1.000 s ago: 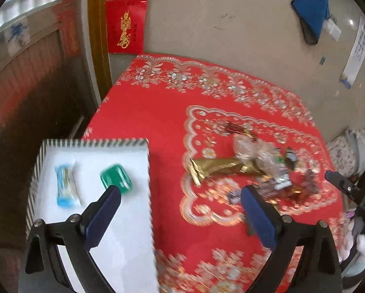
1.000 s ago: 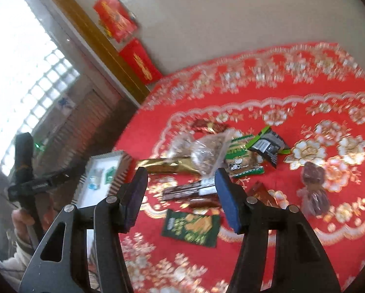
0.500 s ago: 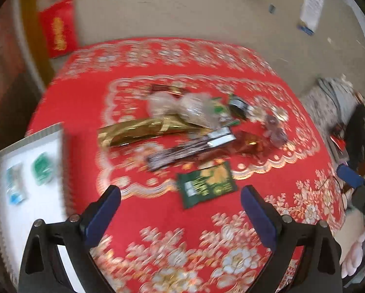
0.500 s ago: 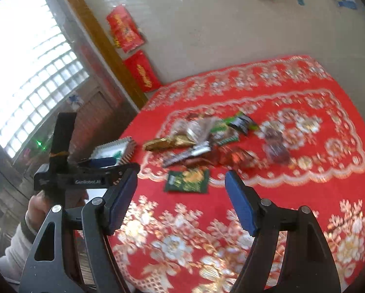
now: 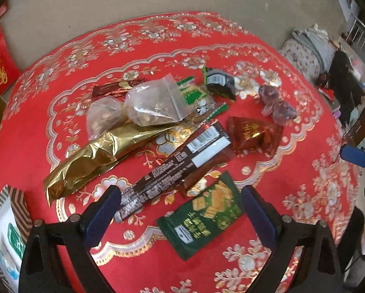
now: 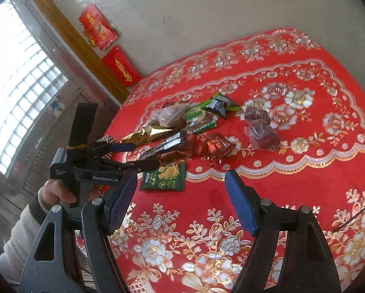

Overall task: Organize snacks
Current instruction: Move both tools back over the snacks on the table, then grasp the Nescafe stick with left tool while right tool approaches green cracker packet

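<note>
A heap of snacks lies on the red tablecloth (image 5: 292, 190). Nearest is a green biscuit packet (image 5: 204, 213), also in the right wrist view (image 6: 164, 177). Behind it lie a long dark bar (image 5: 172, 168), a gold foil pack (image 5: 99, 156), clear bags (image 5: 153, 103), a red-brown packet (image 5: 253, 134) and purple candies (image 5: 275, 105). My left gripper (image 5: 180, 213) is open and empty, hovering over the green packet; it shows from the side in the right wrist view (image 6: 133, 156). My right gripper (image 6: 180, 202) is open and empty, held back from the heap.
A white tray with a striped rim (image 5: 1, 222) sits at the left table edge and holds a green candy (image 5: 15, 236) and a blue-wrapped one. Red paper decorations (image 6: 119, 69) hang on the wall behind. Laundry and clutter (image 5: 309, 48) lie beyond the right edge.
My left gripper swung from over the tray rightward to the snack heap and closed in on the green packet. My right gripper pulled back and up from the heap. Both stayed open.
</note>
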Motion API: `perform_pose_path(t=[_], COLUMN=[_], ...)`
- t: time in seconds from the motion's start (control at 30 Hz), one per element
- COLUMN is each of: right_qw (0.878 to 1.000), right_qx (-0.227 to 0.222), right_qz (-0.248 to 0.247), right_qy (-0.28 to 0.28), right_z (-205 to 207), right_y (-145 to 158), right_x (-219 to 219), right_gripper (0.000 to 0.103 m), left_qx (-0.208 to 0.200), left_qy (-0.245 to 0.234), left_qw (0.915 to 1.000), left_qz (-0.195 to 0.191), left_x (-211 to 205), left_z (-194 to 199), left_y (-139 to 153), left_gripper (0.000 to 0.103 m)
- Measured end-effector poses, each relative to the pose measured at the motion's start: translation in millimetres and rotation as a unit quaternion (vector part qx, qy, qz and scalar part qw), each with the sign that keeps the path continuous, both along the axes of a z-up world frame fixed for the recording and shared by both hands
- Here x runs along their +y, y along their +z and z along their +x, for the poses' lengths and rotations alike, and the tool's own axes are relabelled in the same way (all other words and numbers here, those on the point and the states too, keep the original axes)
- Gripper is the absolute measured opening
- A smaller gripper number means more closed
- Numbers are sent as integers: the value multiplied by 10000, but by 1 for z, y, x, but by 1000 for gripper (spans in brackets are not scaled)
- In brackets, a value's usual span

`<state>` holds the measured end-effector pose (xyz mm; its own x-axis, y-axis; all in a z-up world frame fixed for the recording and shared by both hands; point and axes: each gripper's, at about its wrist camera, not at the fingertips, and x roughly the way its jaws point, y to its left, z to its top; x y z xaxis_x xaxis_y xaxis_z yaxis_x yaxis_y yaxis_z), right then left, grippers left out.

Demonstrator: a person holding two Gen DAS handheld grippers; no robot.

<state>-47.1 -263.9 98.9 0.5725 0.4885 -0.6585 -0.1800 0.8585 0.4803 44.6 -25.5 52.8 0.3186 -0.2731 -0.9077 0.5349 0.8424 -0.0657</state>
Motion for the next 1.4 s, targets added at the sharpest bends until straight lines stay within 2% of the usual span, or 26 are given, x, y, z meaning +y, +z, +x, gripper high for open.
perform_pose_path(t=[0.07,0.17,0.2,0.23,0.27,0.3,0.33,0.43,0.6,0.63,0.67,0.77,0.97,1.0,1.13,1.23,1.4], right_qw=[10000,9999,9999,9999,9999,9999,9999,9997,9995,9995,9994,9994,9992,9992,9986,9982,9948], right_qx=[65,101,106,111,114,119,136,186,198,198,207,248,328,335,336,376,496], right_qz=[-11,0,12,26,38,42,39,0,-70,-78,-80,-88,-56,-69,-203,-244,-426], right_qy=[23,63,67,68,71,80,94,168,241,246,254,244,200,221,346,410,786], right_z=[4,7,7,7,7,8,8,9,10,10,9,8,9,10,10,12,19], right_y=[-5,-9,-10,-11,-12,-13,-14,-18,-20,-20,-21,-22,-26,-27,-28,-31,-37], right_x=[2,4,5,5,5,6,7,14,24,24,24,23,23,24,33,39,65], right_gripper=[75,75,75,75,75,75,75,75,75,75,75,75,75,75,75,75,75], left_qx=[3,82,22,-45,-90,-85,-63,-52,-385,-441,-483,-563,-511,-476,-375,-235,-311], left_qy=[-77,-172,-207,-240,-262,-282,-291,-332,-270,-287,-330,-492,-645,-667,-749,-618,-320], left_qw=[9999,9994,9992,9989,9986,9986,9989,9990,9978,9975,9970,9954,9945,9944,9945,9965,9970], left_qz=[154,279,334,395,440,429,376,296,458,480,498,595,652,660,624,518,632], left_x=[-2,-3,-3,-3,-3,-2,0,4,3,2,2,-3,-12,-12,-8,4,20], left_z=[1,6,5,4,2,3,2,0,1,2,2,3,4,4,-2,-5,-17], left_y=[-6,-15,-16,-16,-15,-15,-13,-10,-8,-7,-6,-7,-14,-15,-17,-16,-12], left_gripper=[76,63,62,56,46,40,27,18,20,25,34,49,52,51,19,17,11])
